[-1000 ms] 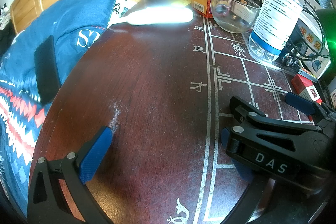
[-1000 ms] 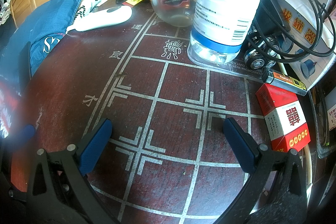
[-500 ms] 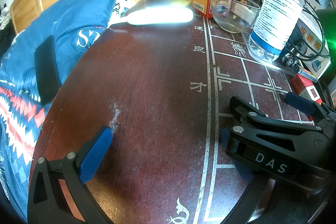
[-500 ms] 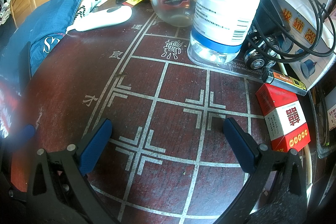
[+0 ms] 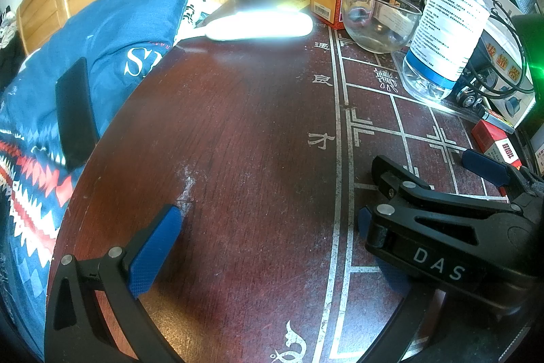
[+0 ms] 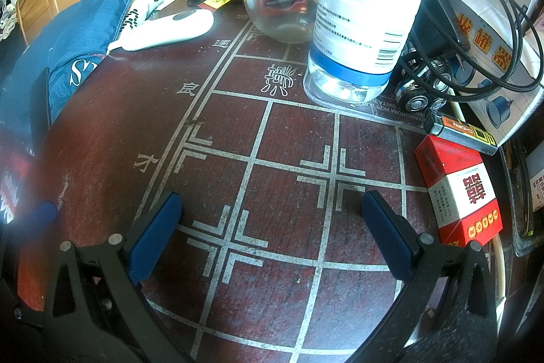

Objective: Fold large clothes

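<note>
Folding looks unstarted. The blue garment [image 5: 102,33] lies left of the left claw [image 5: 265,233], off the table [image 5: 238,125]; that claw gapes empty. Beside it, the right claw [image 6: 272,227] is spread too, grasping nothing.

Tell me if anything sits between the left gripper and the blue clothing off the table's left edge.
Only a black phone-like slab lies on the blue garment. The tabletop between the left gripper and the garment is bare.
</note>
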A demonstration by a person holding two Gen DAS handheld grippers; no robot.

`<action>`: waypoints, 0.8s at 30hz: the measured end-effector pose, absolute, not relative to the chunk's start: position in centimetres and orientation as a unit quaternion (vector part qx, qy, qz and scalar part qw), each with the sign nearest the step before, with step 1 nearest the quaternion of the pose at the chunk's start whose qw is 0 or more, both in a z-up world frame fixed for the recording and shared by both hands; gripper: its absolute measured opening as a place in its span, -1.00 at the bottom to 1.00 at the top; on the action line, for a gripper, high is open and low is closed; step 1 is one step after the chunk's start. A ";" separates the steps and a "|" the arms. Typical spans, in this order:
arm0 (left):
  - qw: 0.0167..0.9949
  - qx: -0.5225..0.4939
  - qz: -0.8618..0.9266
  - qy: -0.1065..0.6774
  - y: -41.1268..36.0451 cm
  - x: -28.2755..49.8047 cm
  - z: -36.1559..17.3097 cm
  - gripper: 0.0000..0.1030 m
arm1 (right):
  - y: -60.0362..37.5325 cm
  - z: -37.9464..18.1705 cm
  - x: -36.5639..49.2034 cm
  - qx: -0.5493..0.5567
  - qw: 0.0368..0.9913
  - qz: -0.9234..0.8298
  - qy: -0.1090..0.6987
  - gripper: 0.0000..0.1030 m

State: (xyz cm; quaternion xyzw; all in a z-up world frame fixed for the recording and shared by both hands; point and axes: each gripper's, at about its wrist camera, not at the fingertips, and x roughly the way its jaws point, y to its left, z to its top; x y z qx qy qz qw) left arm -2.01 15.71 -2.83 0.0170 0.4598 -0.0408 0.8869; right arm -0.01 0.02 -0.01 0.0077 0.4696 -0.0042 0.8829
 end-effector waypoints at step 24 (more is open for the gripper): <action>0.887 0.017 -0.041 0.460 15.7 -2.0 -2.8 1.00 | 0.0 0.0 0.0 0.008 0.883 -0.004 0.470 1.00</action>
